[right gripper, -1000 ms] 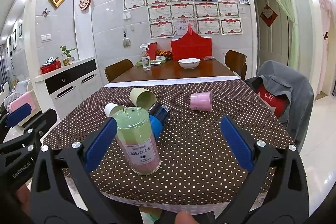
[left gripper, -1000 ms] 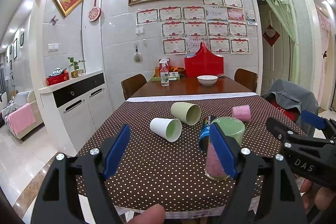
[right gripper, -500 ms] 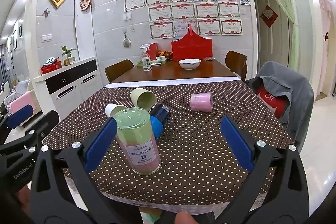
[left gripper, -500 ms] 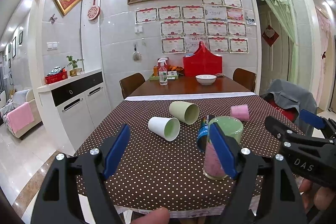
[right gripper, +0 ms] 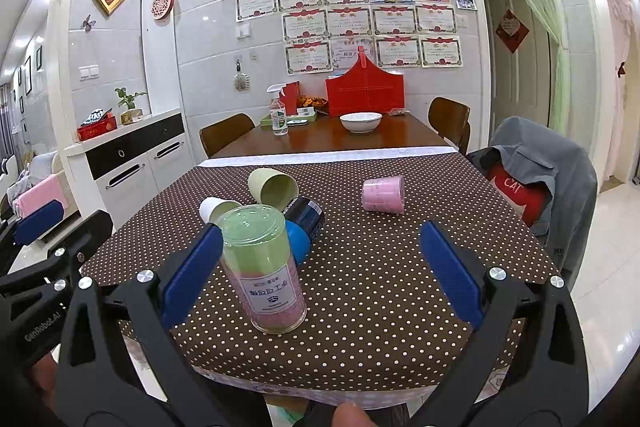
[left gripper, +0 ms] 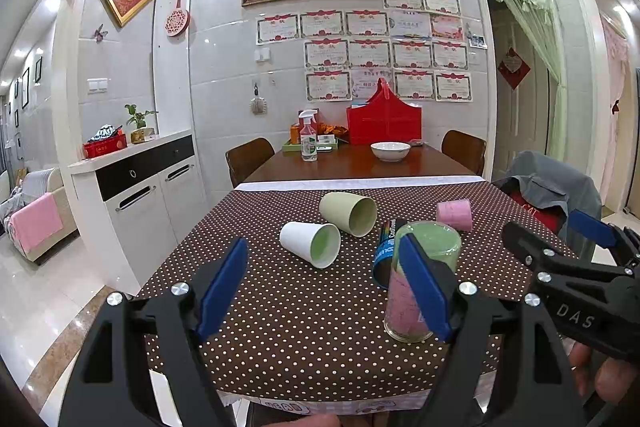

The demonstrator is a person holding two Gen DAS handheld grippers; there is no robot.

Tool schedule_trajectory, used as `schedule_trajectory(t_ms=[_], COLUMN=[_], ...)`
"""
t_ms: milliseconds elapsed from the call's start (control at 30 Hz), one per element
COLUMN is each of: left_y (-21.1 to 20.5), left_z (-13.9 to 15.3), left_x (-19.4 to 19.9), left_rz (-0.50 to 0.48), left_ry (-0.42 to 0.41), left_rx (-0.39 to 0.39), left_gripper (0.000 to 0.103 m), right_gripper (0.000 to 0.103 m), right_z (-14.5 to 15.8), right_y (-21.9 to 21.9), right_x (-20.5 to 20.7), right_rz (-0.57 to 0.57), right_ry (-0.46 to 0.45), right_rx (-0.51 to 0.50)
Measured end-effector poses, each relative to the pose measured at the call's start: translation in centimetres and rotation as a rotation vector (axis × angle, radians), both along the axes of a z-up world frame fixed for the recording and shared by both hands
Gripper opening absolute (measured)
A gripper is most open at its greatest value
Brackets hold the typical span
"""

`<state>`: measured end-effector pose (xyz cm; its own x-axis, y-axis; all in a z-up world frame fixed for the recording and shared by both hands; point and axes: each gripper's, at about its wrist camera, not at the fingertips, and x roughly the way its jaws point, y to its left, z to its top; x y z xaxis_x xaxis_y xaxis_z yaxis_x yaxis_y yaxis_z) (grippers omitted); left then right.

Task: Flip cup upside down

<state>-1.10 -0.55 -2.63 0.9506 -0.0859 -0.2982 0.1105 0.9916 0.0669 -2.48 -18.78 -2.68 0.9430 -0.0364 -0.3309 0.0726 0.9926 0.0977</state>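
Both your grippers hang just off the near edge of the dotted tablecloth (left gripper: 304,327), jaws wide and empty. The left gripper (left gripper: 324,291) looks over bare cloth toward the white cup (left gripper: 310,243), which lies on its side with its mouth toward you. The right gripper (right gripper: 320,275) has the clear cup (right gripper: 262,267) just beside its left pad.

That clear cup stands near the table's front edge with its printed label reading upside down, so it appears already inverted. The olive cup (left gripper: 349,213), the pink cup (right gripper: 383,193) and a dark blue can (right gripper: 305,223) lie on their sides farther back.

If the white cup is your target, take it with the left — come in low and level, straddle the wall near the middle rather than the rim, and close gently, since a thin cup may squash or roll. Lift clear before you turn the wrist, then set the rim flat on the cloth — well apart from the clear cup.
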Motion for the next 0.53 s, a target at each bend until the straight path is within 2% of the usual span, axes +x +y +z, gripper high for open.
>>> schedule_trajectory(t_ms=[67, 100, 133, 333, 467, 500, 533], left_y=[0.06, 0.08, 0.12, 0.46, 0.18, 0.09, 0.04], left_z=[0.0, 0.01, 0.03, 0.04, -0.18, -0.22, -0.25], left_x=[-0.07, -0.11, -0.21, 0.0, 0.11, 0.15, 0.18], left_rz=[0.0, 0.0, 0.003, -0.016, -0.01, -0.009, -0.009], left_ry=[-0.006, -0.009, -0.017, 0.001, 0.001, 0.002, 0.004], left_rx=[0.001, 0.0, -0.005, -0.028, -0.007, 0.0, 0.003], left_gripper=[0.078, 0.085, 0.086, 0.086, 0.087, 0.089, 0.096], right_gripper=[0.097, 0.097, 0.097, 0.097, 0.097, 0.097, 0.097], right_z=[0.02, 0.01, 0.01, 0.12, 0.17, 0.17, 0.17], right_y=[-0.02, -0.01, -0.01, 0.11, 0.11, 0.12, 0.12], right_x=[-0.01, 0.01, -0.02, -0.13, -0.12, -0.13, -0.13], right_rz=[-0.001, 0.0, -0.001, -0.006, -0.008, -0.009, -0.009], right_ry=[-0.001, -0.001, -0.001, -0.007, -0.009, -0.009, -0.009], right_rx=[-0.001, -0.001, 0.0, -0.003, -0.005, -0.005, -0.005])
